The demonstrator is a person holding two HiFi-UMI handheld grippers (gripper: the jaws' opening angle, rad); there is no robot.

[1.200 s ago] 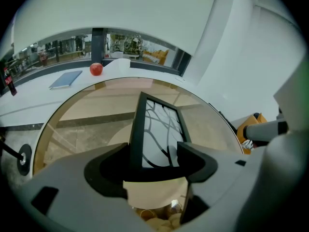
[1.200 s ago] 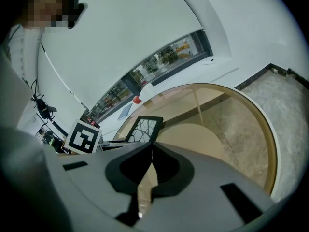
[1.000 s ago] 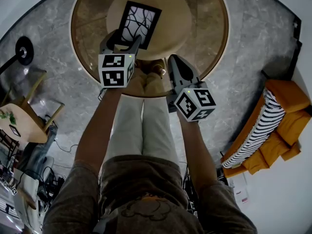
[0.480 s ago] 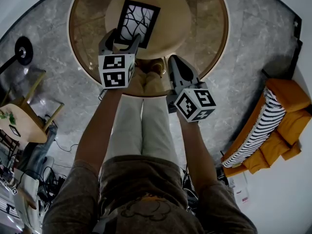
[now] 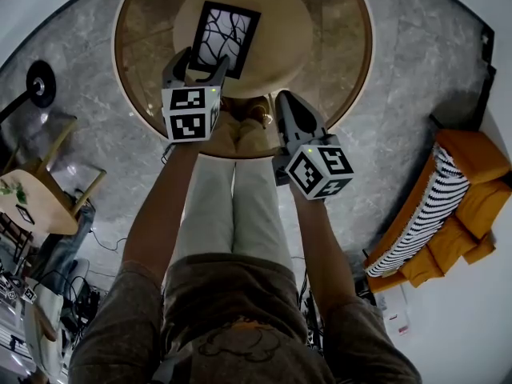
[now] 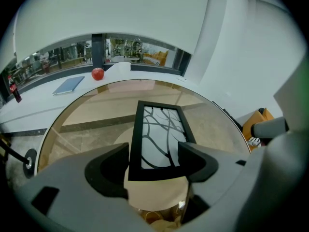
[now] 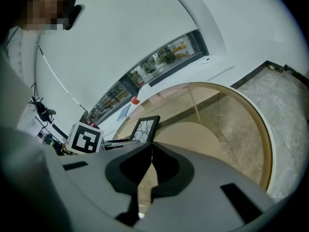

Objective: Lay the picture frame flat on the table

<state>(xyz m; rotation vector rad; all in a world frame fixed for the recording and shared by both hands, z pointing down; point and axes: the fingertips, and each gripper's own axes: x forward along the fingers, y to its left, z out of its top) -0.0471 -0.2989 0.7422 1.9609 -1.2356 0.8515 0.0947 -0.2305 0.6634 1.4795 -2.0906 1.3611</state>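
Observation:
A black picture frame (image 5: 226, 37) with a branch pattern lies on the round glass table (image 5: 352, 70), over its tan round base. My left gripper (image 5: 202, 61) is open at the frame's near end. In the left gripper view the frame (image 6: 161, 134) reaches back between the two spread jaws of that gripper (image 6: 154, 150); whether they touch it I cannot tell. My right gripper (image 5: 284, 98) hovers over the table's near rim, to the right of the frame. Its jaws (image 7: 151, 148) are shut on nothing, and the frame (image 7: 145, 128) shows beyond them to the left.
An orange sofa (image 5: 460, 206) with a striped cushion stands on the marble floor at the right. A lamp base (image 5: 38, 82) and a wooden chair (image 5: 44, 202) are at the left. Beyond the table a white ledge carries a red apple (image 6: 98, 73) and a blue book (image 6: 68, 84).

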